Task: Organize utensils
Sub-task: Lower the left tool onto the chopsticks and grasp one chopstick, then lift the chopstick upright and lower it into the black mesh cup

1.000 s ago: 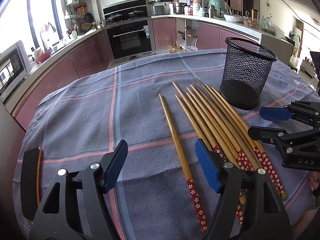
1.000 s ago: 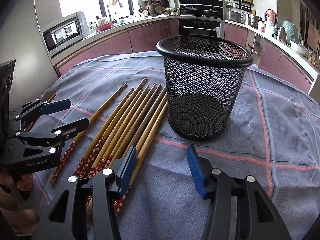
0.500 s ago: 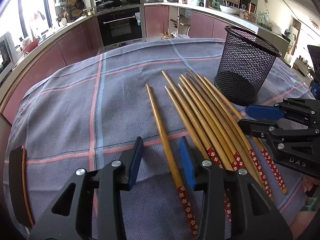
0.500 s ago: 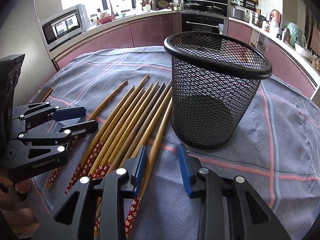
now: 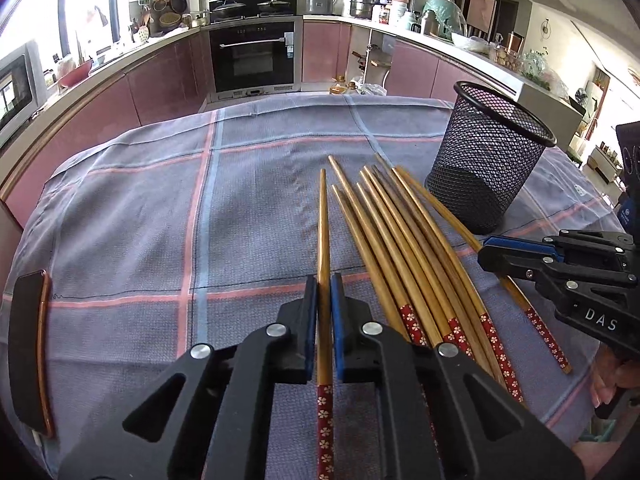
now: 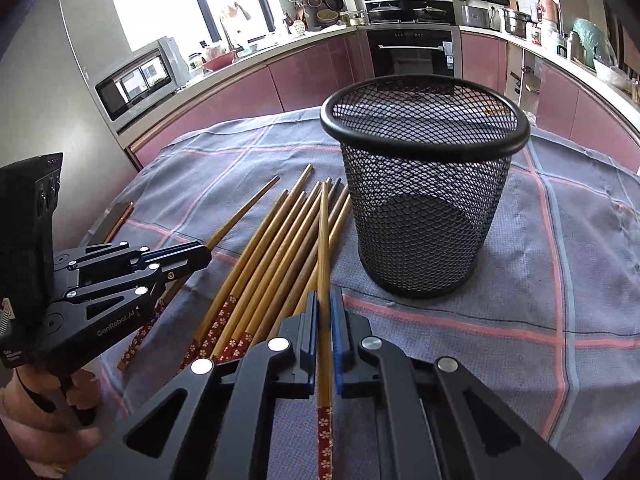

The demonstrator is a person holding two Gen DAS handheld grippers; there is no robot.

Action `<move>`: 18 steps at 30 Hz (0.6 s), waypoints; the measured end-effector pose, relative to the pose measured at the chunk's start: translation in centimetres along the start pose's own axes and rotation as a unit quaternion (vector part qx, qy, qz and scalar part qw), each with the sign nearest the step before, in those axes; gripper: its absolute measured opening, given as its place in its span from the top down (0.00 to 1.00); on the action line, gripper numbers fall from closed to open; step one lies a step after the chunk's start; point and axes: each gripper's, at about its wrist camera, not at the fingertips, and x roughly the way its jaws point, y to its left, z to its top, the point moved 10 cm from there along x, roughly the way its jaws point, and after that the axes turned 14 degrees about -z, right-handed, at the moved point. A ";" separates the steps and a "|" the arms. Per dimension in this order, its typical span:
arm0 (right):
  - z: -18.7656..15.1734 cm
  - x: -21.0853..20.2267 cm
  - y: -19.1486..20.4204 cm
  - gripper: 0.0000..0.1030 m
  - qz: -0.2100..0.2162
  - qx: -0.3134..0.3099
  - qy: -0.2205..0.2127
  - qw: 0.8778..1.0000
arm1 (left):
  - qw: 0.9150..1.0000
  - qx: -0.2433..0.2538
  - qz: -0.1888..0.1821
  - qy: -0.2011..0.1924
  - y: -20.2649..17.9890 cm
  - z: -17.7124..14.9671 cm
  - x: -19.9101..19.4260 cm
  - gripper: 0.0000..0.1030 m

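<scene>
Several bamboo chopsticks with red flowered ends [image 5: 400, 240] lie side by side on the checked cloth, left of a black mesh cup [image 5: 486, 164]. My left gripper [image 5: 324, 284] is shut on the leftmost chopstick [image 5: 323, 224], which points straight ahead. My right gripper [image 6: 324, 300] is shut on the rightmost chopstick [image 6: 323, 240], its tip near the mesh cup [image 6: 424, 196], which stands empty. The bundle [image 6: 264, 264] lies left of the right gripper. Each gripper shows in the other's view: the right one [image 5: 520, 258], the left one [image 6: 180, 258].
The cloth-covered table [image 5: 140, 208] ends at a kitchen with pink cabinets and an oven [image 5: 254, 56] behind. A dark phone-like slab [image 5: 28, 348] lies at the table's left edge. A hand [image 6: 44, 420] holds the left gripper's handle.
Both grippers went from open to shut, each closing on one chopstick. The left one shifted right over the leftmost chopstick; the right one moved in over the rightmost chopstick beside the cup.
</scene>
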 end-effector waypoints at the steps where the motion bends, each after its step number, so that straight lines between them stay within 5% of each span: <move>1: 0.1 -0.4 0.2 0.94 0.003 -0.003 -0.006 1.000 | 1.000 0.000 -0.003 -0.003 -0.1 0.2 -0.4 0.93; 10: 2.1 -4.9 0.2 0.94 0.044 0.004 -0.064 0.997 | 0.996 0.010 -0.076 -0.044 -2.5 2.6 -5.5 0.93; 18: 4.8 -8.3 -1.3 0.94 0.057 0.026 -0.123 0.990 | 0.981 0.016 -0.166 -0.095 -5.3 5.7 -10.9 0.93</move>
